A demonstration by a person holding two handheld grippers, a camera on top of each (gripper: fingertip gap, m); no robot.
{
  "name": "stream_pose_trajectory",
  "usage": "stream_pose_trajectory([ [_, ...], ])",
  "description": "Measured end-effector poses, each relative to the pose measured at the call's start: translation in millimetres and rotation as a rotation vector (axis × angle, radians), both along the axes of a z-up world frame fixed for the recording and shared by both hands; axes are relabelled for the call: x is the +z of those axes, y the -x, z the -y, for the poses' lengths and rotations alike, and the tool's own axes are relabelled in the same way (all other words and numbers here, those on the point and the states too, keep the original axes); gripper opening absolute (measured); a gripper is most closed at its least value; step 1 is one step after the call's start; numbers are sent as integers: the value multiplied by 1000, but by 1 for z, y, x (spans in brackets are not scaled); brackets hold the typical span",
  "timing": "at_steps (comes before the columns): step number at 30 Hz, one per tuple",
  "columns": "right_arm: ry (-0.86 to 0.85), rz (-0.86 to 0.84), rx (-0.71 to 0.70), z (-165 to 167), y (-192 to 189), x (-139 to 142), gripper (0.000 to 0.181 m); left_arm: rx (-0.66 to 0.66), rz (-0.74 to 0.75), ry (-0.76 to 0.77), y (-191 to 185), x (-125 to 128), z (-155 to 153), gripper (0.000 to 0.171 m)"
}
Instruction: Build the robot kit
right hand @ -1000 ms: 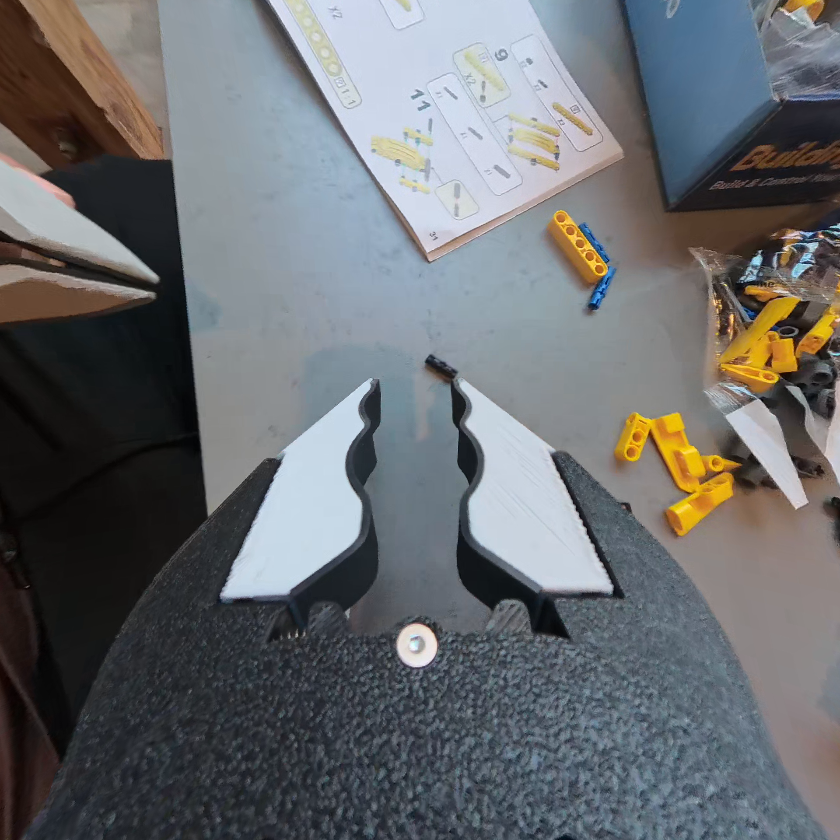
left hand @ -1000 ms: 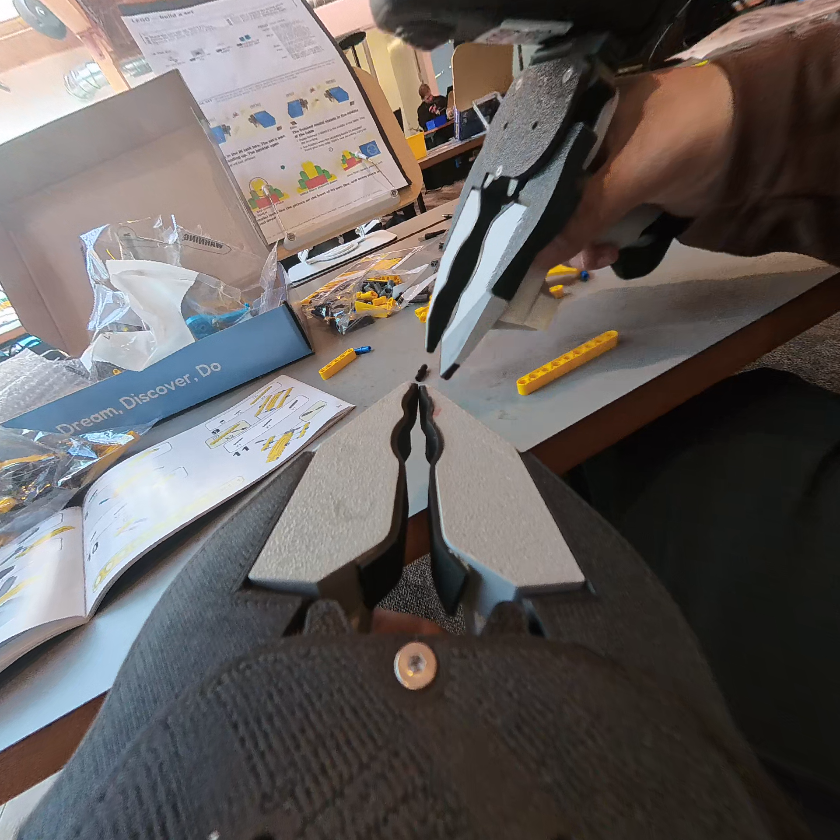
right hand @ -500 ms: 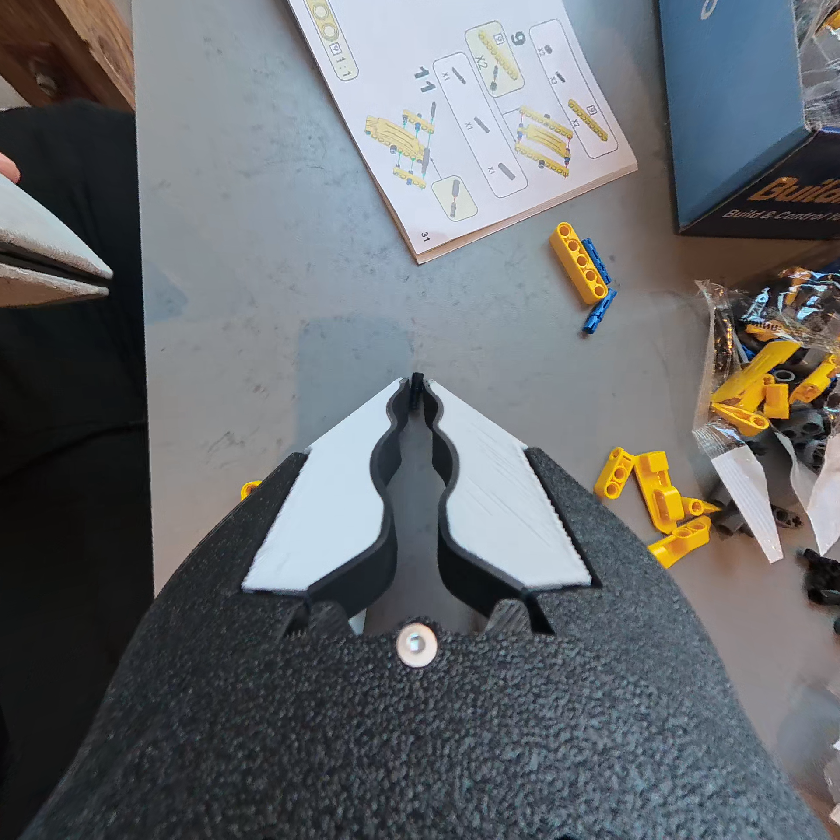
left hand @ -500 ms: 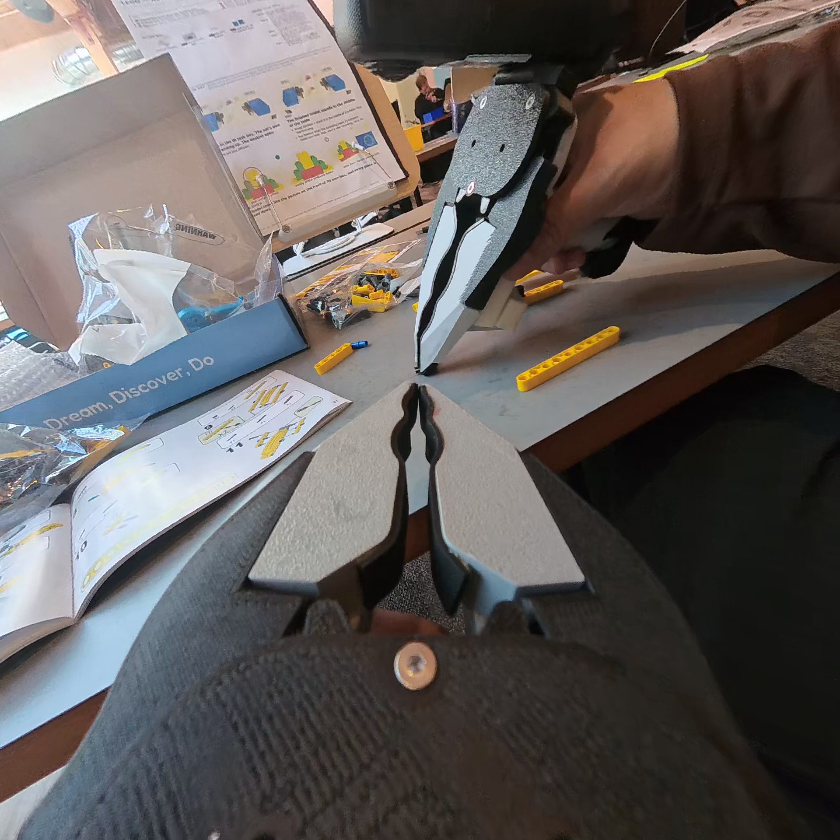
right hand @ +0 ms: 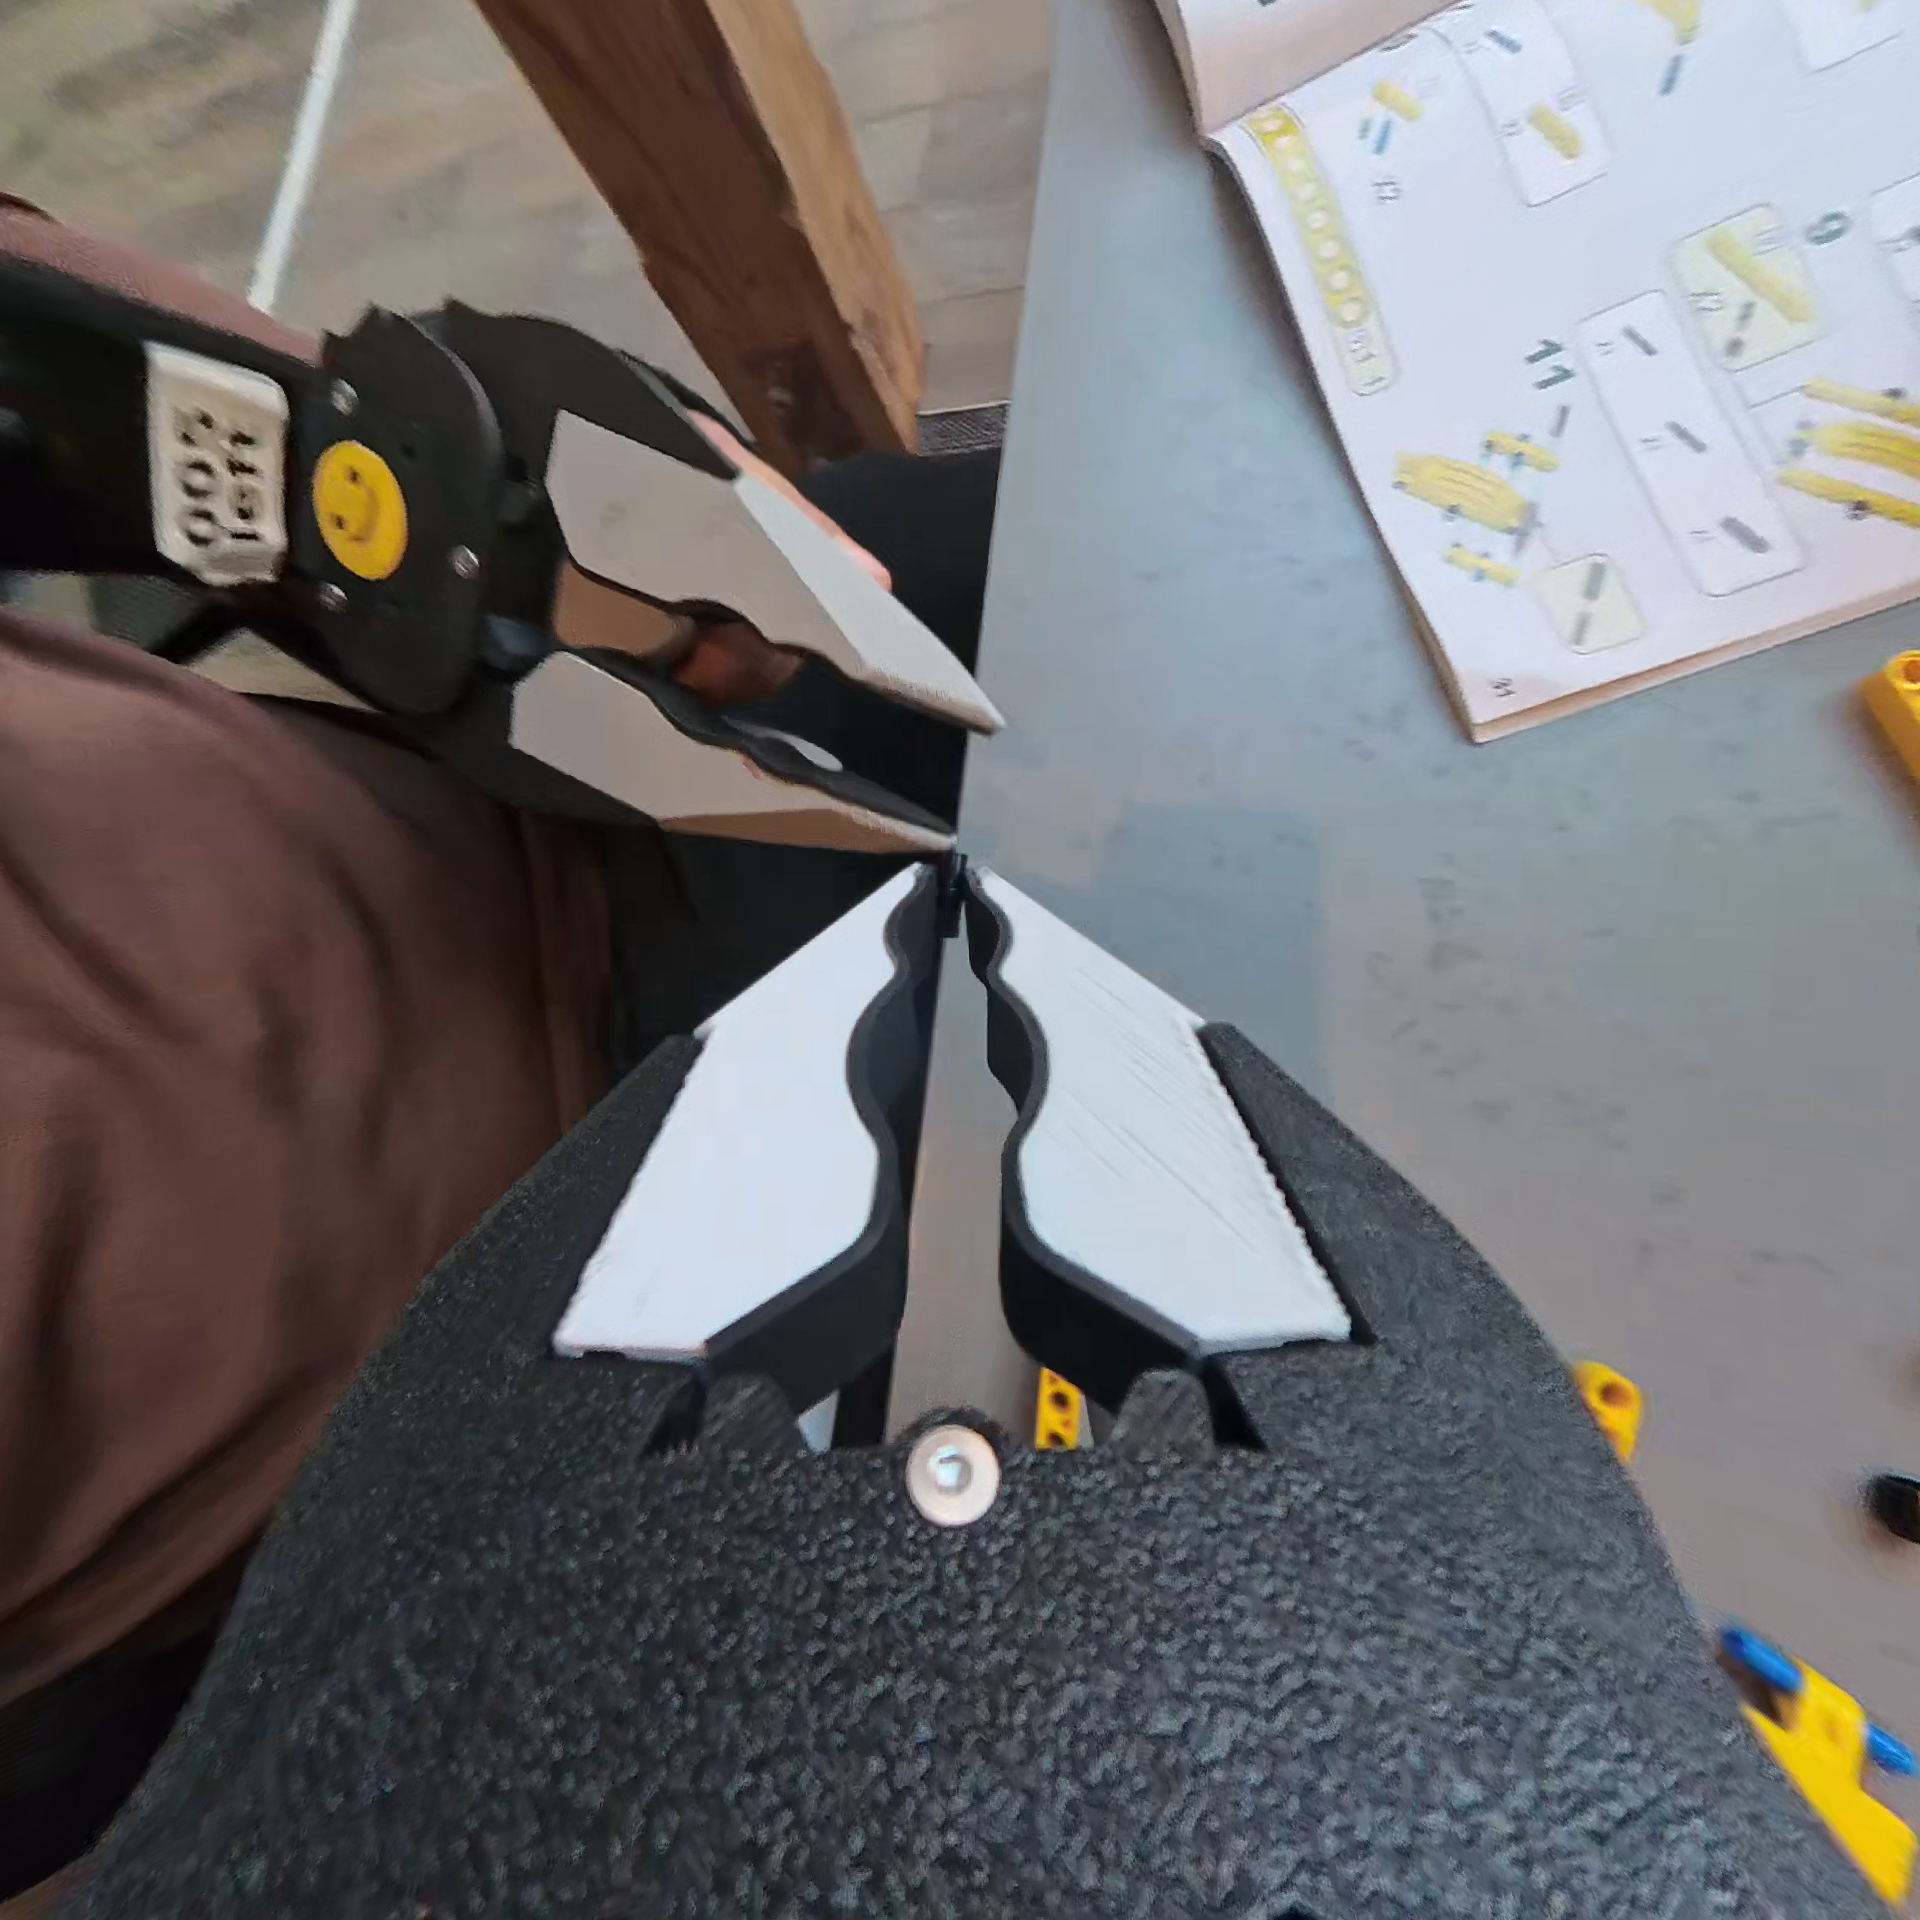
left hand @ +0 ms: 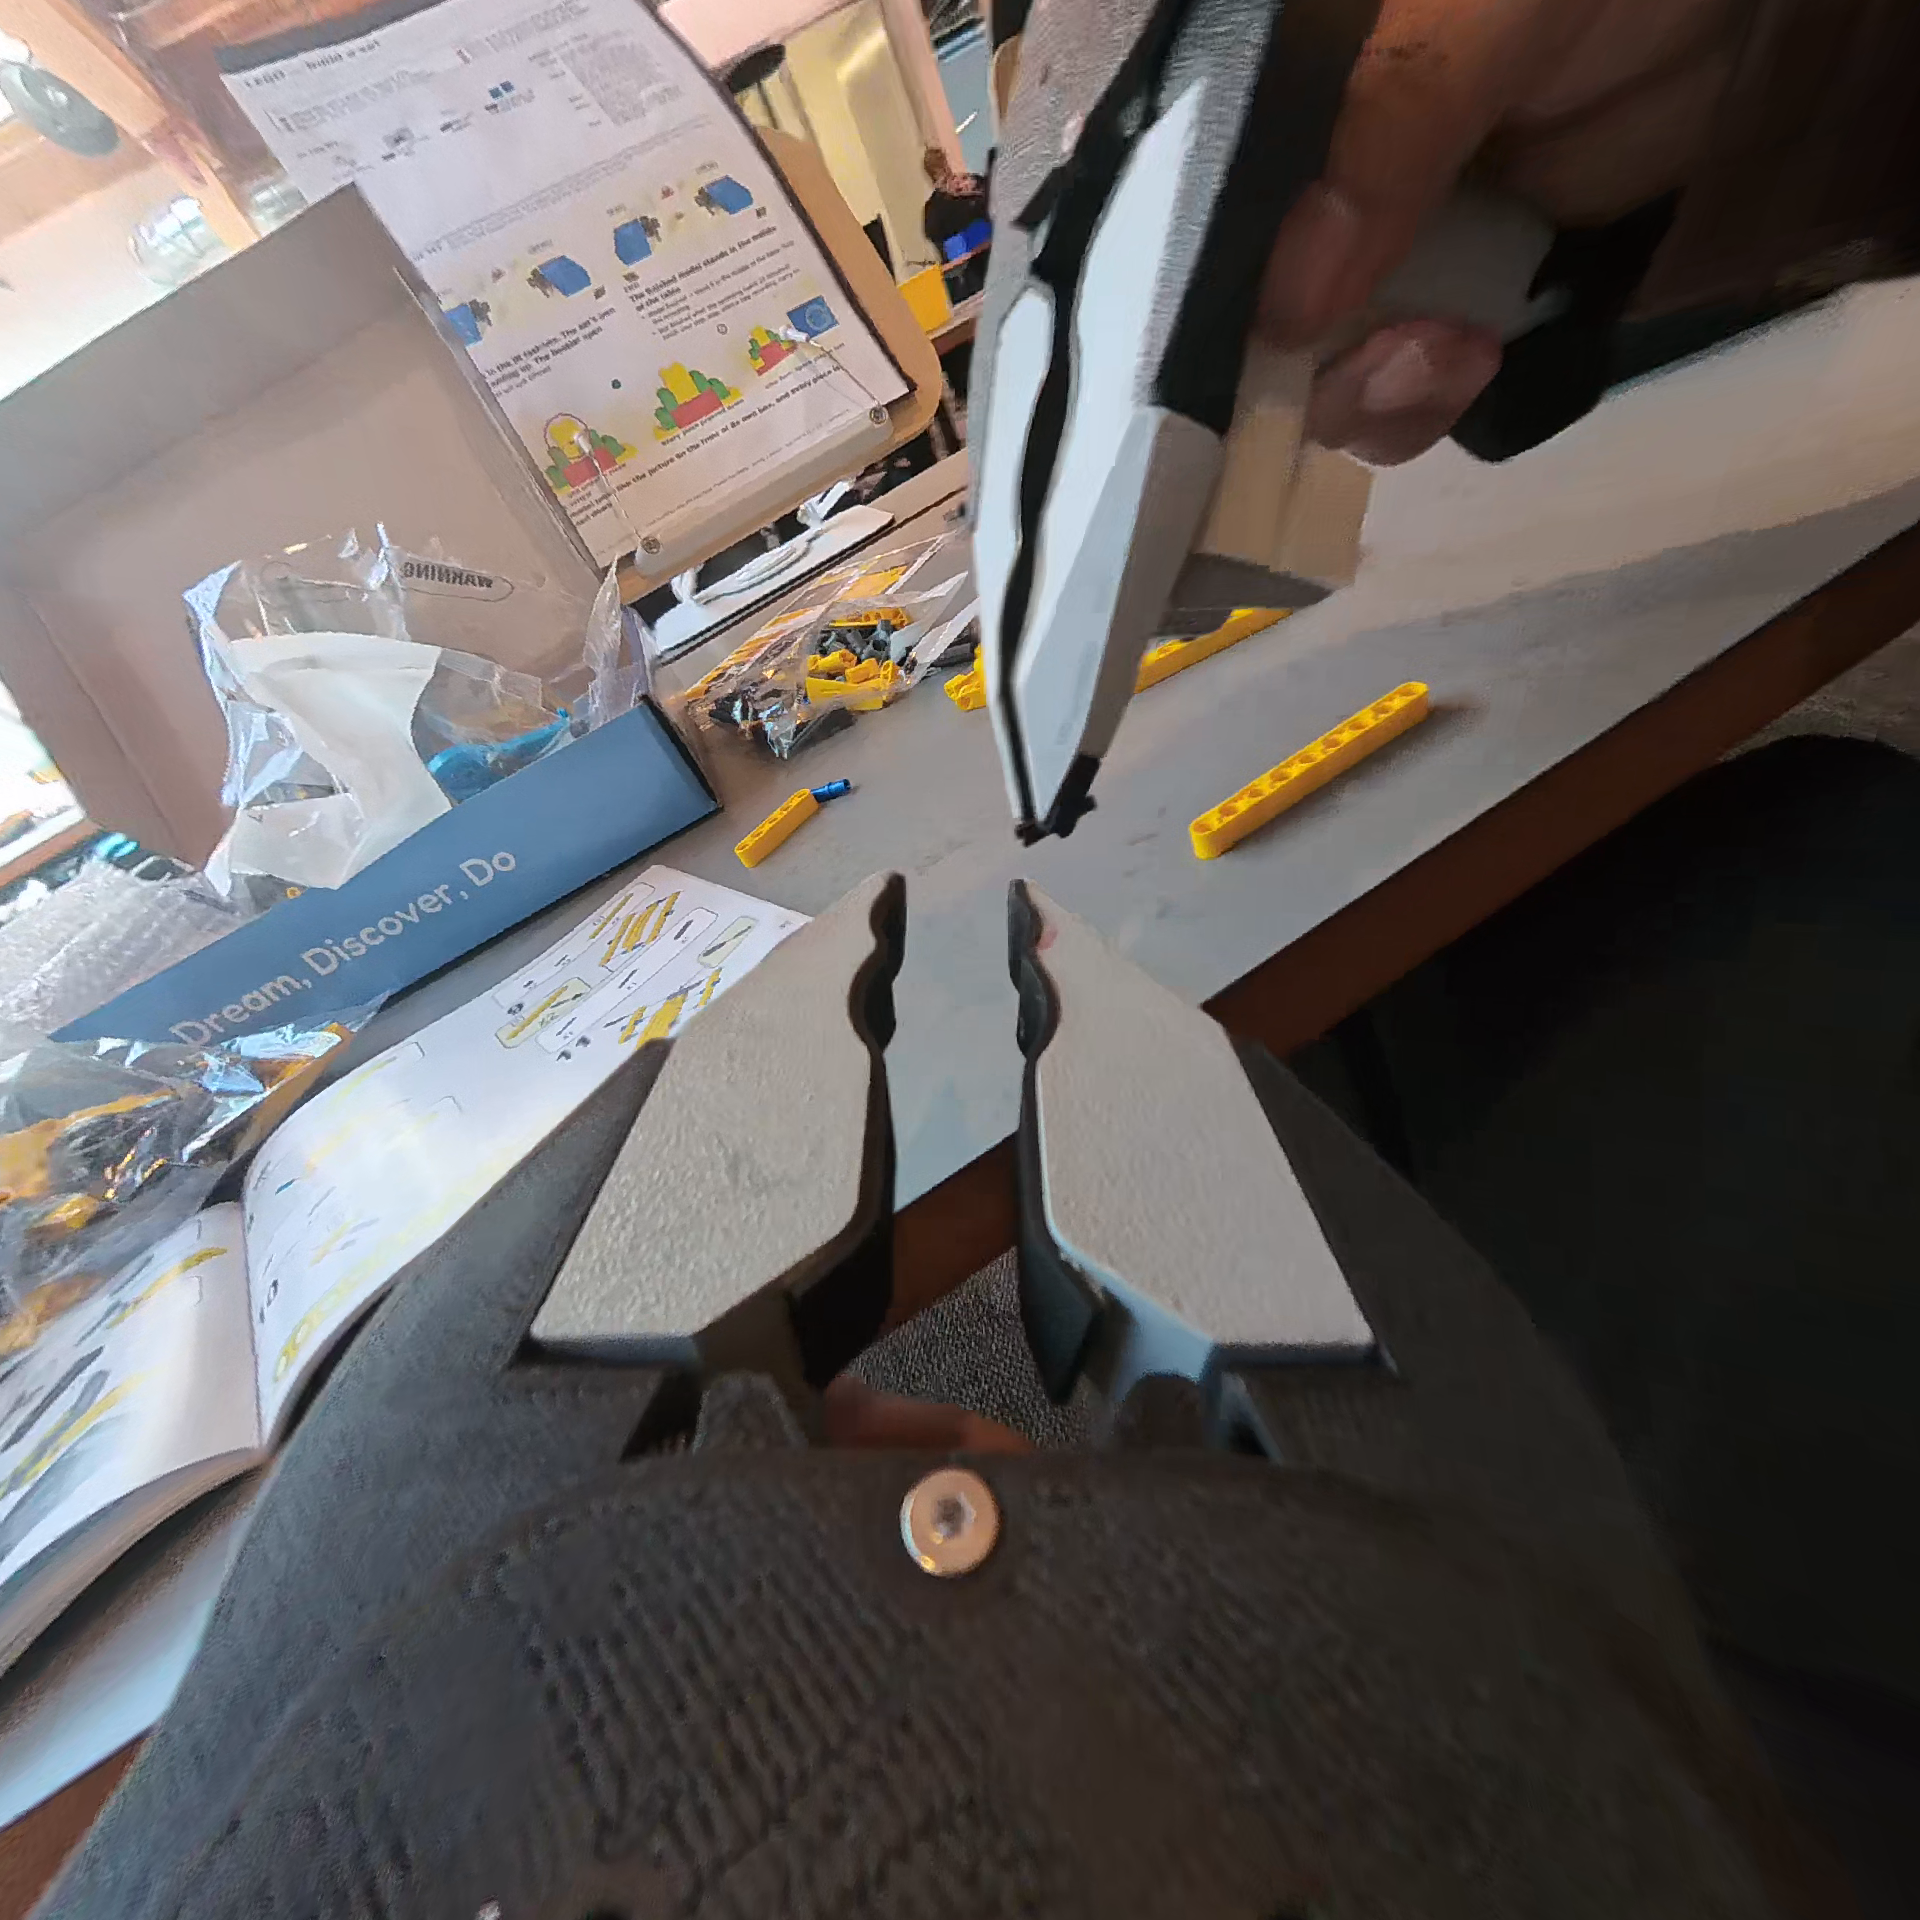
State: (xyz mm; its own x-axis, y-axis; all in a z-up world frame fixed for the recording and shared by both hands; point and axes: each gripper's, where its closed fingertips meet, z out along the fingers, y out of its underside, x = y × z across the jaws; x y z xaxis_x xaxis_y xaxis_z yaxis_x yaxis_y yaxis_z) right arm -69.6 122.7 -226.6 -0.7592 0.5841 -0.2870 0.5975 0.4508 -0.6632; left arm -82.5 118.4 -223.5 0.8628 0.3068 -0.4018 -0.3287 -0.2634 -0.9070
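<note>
Small black pin (right hand: 951,902) in right gripper (right hand: 948,883) tips — just beyond parted left gripper (left hand: 956,896).

Bare grey counter (left hand: 1226,904) open between the long yellow beam (left hand: 1309,769) and the short yellow beam (left hand: 774,828), instruction booklet (left hand: 436,1081) and blue box (left hand: 416,914) crowding the left, parts bag (left hand: 831,675) behind, right gripper (left hand: 1055,816) hanging over the gap, wooden post (right hand: 727,208) beyond the counter edge

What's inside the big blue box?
The blue box holds crinkly clear plastic bags, something white and a bright blue piece. Anything lower down is hidden by its wall.
</note>
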Motion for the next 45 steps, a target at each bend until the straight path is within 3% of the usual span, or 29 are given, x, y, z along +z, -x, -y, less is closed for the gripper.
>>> stream_pose_trajectory([
  [5, 169, 90, -35, 10, -1, 13, 4, -71, -53, -15, -18, 5, -4, 19],
  [8, 235, 112, -43, 13, -1, 17, 5, -43, -46, -38, -16, 9, -3, 25],
  [15, 376, 104, -72, 30, 7, 29, 4, 52, -50, -97, -2, 20, 5, 20],
  [17, 387, 97, -92, 33, 11, 29, 4, 77, -47, -115, 2, 23, 8, 13],
  [35, 344, -26, -182, 25, 26, 29, 4, 123, -38, -84, 16, 18, 13, 16],
  [38, 415, -115, -210, 24, 33, 48, 4, 95, 76, -107, 15, 16, 12, 22],
  [42, 491, -183, -153, 32, 26, 67, 4, -182, 391, -252, -15, 32, 6, 14],
  [45, 507, -186, -119, 38, 20, 67, 4, -229, 590, -348, -7, 40, 12, 13],
])
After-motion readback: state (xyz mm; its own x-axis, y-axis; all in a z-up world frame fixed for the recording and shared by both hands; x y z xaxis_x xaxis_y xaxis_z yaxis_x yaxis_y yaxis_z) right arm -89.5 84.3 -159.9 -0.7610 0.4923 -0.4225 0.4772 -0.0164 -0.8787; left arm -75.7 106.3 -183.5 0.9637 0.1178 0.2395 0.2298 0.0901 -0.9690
